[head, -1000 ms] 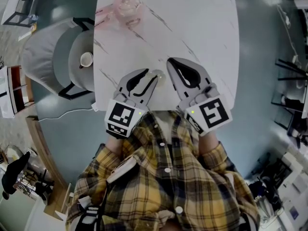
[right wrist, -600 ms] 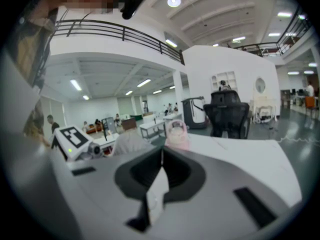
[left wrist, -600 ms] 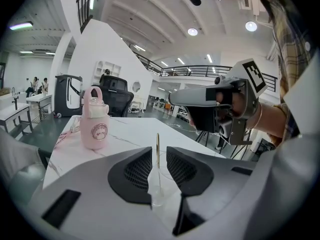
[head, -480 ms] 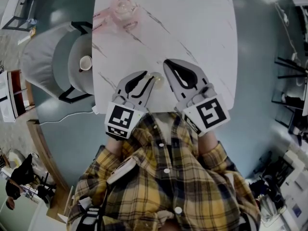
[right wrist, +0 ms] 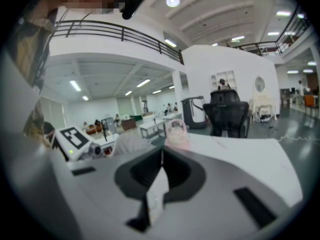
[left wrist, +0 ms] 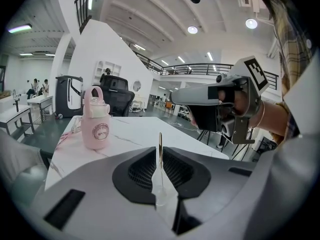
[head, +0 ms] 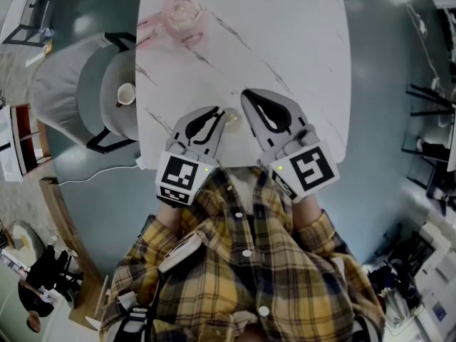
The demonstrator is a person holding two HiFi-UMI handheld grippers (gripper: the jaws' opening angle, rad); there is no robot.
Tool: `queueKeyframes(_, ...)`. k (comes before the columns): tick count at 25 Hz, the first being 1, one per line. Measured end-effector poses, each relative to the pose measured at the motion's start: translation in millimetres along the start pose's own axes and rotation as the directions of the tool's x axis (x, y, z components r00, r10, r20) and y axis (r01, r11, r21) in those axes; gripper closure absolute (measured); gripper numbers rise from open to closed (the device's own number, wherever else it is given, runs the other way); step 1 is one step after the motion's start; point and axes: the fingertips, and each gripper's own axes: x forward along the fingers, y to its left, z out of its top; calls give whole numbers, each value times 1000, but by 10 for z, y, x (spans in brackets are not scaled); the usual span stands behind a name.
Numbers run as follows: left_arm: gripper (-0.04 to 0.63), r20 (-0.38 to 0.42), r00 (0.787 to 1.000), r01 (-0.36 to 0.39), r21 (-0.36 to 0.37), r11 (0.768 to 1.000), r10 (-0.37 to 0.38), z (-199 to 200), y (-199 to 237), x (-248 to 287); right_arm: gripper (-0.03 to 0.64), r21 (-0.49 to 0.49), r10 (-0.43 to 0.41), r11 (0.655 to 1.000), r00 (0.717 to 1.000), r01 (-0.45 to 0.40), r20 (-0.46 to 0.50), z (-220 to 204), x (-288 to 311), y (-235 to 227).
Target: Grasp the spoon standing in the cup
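A small pale cup [head: 232,118] stands near the front edge of the white marble table [head: 285,41]. In the head view my left gripper [head: 218,112] has its tips right beside the cup. In the left gripper view a thin gold spoon handle [left wrist: 160,141] stands upright between the left gripper's [left wrist: 160,156] jaws. They have just been closing and now sit against it. The cup itself is hidden under the jaws there. My right gripper [head: 249,95] hovers just right of the cup, shut and empty; its jaws meet in the right gripper view [right wrist: 161,156].
A pink bottle [head: 184,9] [left wrist: 97,119] [right wrist: 177,134] stands at the table's far left corner. A grey chair [head: 78,84] with a white cup-like object [head: 127,91] on it sits left of the table. The person's plaid shirt [head: 242,262] is at the near edge.
The left gripper's jaws have come together from wide open to narrow around the spoon handle. Both hands stay where they were.
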Motion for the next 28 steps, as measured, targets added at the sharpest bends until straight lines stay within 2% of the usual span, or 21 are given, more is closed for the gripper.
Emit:
queueKeyframes(9, 571, -3, 1000, -3, 6, 1000, 3, 4, -4, 2, 584, -4, 3, 1000, 1000, -3, 3, 16, 4, 9)
queueKeyframes(28, 577, -6, 1000, 16, 37, 999, -15, 62, -56, 16, 584, -14, -1, 1000, 999, 1, 40, 88, -12, 21)
